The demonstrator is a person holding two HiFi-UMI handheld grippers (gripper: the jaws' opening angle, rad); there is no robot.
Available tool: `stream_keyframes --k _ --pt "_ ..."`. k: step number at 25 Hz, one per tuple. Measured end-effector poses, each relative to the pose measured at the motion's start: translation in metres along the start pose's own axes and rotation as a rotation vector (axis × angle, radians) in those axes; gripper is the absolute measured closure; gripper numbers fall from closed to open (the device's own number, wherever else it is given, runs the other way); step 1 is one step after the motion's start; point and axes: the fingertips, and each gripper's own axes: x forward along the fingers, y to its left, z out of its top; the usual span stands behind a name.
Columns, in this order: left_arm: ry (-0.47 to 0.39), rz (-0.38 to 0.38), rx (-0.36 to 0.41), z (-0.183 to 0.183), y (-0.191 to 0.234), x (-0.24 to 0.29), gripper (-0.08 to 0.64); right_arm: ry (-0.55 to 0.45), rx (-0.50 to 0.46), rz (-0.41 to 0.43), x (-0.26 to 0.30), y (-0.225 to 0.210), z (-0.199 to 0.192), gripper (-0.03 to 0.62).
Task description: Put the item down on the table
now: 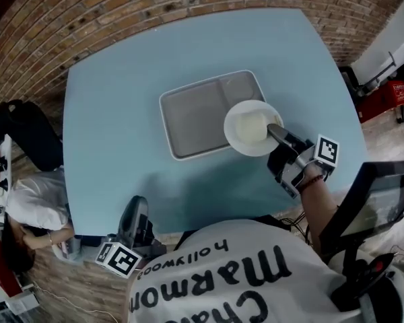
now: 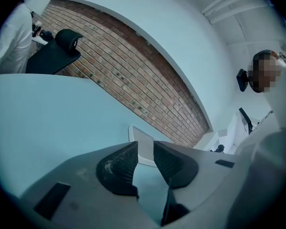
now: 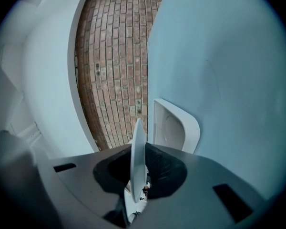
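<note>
A round white plate (image 1: 252, 128) hangs over the right end of a grey tray (image 1: 188, 120) on the light blue table (image 1: 114, 113). My right gripper (image 1: 274, 132) is shut on the plate's near rim. In the right gripper view the plate (image 3: 137, 137) stands edge-on between the pads, with the tray (image 3: 176, 128) just beyond it. My left gripper (image 1: 137, 204) hovers at the table's near edge, open and with nothing in it. In the left gripper view its jaws (image 2: 145, 149) stand apart, pointing at the tray (image 2: 137, 136).
A brick wall (image 1: 121, 12) runs behind the table. A black chair (image 1: 27, 136) and a person in white (image 1: 34, 204) are at the left. Red equipment (image 1: 387, 96) stands at the right, and a black frame (image 1: 377, 200) is close to my right arm.
</note>
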Motion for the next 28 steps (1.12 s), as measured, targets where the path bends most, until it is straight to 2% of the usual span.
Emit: stream_keyframes --k 10,18,22,28 --pt "-0.020 0.051 -0.019 0.011 0.018 0.004 0.456 -0.021 -0.037 -0.026 0.026 0.000 0.029 0.551" --pt "0.000 0.075 -0.019 0.009 0.025 0.011 0.456 -0.046 -0.035 -0.034 0.037 -0.005 0.050 0.551" --pt "0.023 0.071 -0.019 0.006 0.026 0.015 0.456 -0.067 -0.040 -0.042 0.044 -0.010 0.058 0.551" --pt "0.042 0.059 -0.019 0.001 0.025 0.020 0.456 -0.080 -0.096 -0.079 0.055 -0.014 0.067 0.551"
